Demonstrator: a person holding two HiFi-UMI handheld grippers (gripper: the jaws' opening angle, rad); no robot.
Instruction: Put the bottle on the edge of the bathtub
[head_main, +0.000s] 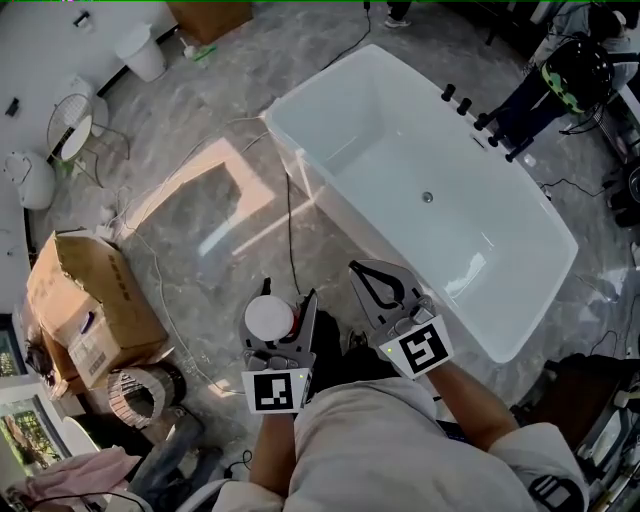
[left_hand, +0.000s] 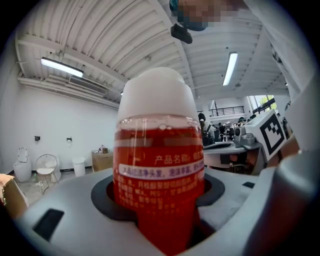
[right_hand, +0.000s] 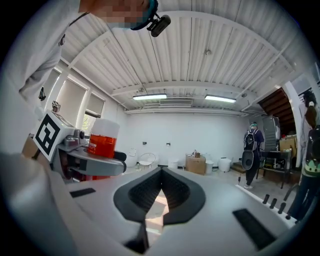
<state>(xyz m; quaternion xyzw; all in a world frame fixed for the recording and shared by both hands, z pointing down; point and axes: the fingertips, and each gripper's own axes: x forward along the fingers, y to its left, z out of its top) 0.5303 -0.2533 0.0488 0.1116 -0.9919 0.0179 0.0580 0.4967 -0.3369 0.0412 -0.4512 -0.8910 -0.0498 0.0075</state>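
A bottle of red liquid with a white cap stands upright between the jaws of my left gripper, which is shut on its body. From above, its cap shows inside the left gripper, over the grey floor just short of the white bathtub. My right gripper is beside it, nearer the tub's long near rim, shut with nothing held. In the right gripper view its jaws meet at the tips, and the bottle shows at the left.
A black cable runs across the floor by the tub's near corner. Black tap fittings stand on the far rim. An open cardboard box lies at the left. A person stands at the back right.
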